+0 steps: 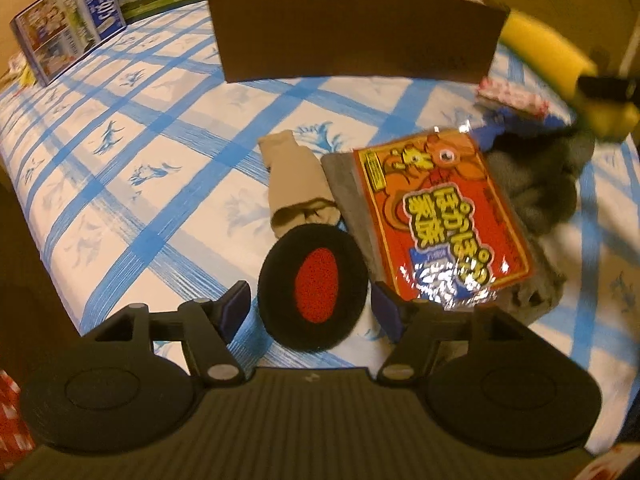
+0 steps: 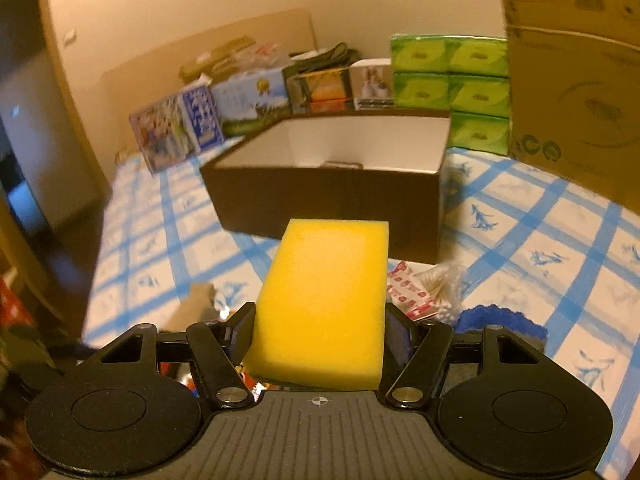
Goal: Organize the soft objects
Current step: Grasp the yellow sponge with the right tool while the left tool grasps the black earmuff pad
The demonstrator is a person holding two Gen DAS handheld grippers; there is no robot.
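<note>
Ahead, open box [image 2: 328, 184], sponge [image 2: 324, 312] gripped

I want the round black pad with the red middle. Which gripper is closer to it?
Left. The left gripper has its open fingers on either side of the ear pad. The right gripper is far off, up by the box, holding a sponge.

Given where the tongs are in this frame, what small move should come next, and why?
Probably carry the yellow sponge forward over the open brown box and release it. The right tongs are shut on the sponge, clear of the checked cloth, with the box straight ahead. The left tongs stand open around the black ear pad and could close next.
</note>
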